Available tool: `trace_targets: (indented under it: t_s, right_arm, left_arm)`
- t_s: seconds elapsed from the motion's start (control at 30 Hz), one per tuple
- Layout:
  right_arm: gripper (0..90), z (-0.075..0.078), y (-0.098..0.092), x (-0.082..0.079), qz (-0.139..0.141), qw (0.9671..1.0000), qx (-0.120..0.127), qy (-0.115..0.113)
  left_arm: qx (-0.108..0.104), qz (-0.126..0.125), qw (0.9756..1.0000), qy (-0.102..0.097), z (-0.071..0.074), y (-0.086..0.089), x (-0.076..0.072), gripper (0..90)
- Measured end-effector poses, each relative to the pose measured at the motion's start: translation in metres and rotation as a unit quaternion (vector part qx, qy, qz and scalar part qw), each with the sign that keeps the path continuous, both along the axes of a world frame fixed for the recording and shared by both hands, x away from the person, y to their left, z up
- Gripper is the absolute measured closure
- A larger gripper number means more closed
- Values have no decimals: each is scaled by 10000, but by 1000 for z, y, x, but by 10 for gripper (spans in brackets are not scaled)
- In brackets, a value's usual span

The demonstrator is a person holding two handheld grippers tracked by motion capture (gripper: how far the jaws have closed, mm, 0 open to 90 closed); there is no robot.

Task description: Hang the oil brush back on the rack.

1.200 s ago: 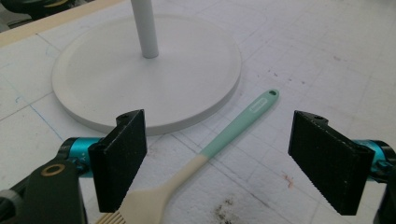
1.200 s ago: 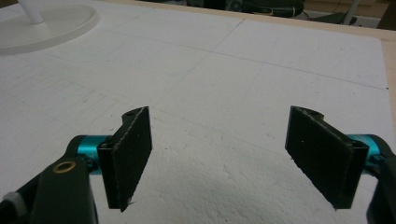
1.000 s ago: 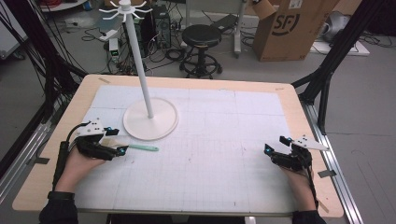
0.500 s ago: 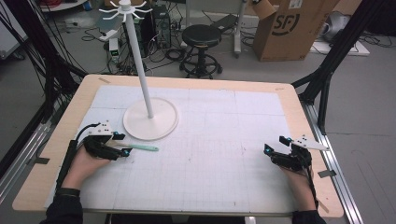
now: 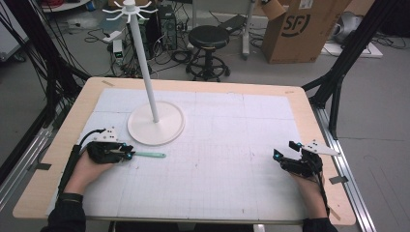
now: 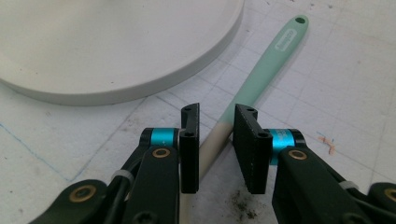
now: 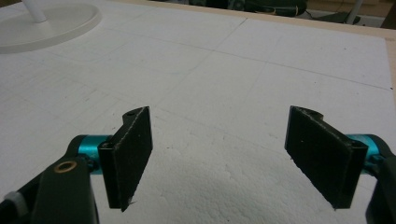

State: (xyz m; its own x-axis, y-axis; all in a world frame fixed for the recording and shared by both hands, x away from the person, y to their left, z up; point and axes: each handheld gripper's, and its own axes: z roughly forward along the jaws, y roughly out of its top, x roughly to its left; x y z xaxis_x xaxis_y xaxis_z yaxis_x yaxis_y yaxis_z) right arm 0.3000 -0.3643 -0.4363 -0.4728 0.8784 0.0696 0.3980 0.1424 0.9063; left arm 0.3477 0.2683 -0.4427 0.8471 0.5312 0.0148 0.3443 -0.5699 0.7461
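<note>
The mint-handled spatula point(image 6: 261, 74) lies flat on the worktop point(image 5: 232, 193), just beside the white stand base point(image 6: 116, 51). The left tool point(image 6: 215, 140) straddles its pale end, jaws close on either side but a sliver of gap on show, so no firm grip yet. The right tool point(image 7: 224, 154) rests well apart, jaws wide, empty. Lifting looks entirely ahead; hanging on the stand is only my guess.

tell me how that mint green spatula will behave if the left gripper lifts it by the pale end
The spatula looks slim and small, so probably light. Its handle seems smooth and rounded, so it may slip or twist between the left gripper jaws. Gripped near one end, the long green part would likely droop unless the jaws close firmly.
</note>
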Motion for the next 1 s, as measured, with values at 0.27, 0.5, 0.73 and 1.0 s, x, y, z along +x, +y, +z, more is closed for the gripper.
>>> trace_targets:
  t_s: [0.27, 0.5, 0.73, 1.0]
  right_arm:
    - [227, 0, 0, 0, -5, 10000, 12, -1]
    - [228, 0, 0, 0, 9, 10000, 15, 7]
    - [228, 0, 0, 1, 15, 10000, 15, 2]
    - [231, -1, 1, 2, 29, 10000, -2, -1]
  left_arm:
    - [-128, -39, 9999, 31, -2, 3, 1, 735]
    - [-117, -193, 9997, 26, -1, 2, 0, 771]
    - [-60, -356, 9993, 55, 0, 0, -3, 797]
    - [-246, -377, 9989, 127, -3, 2, 0, 797]
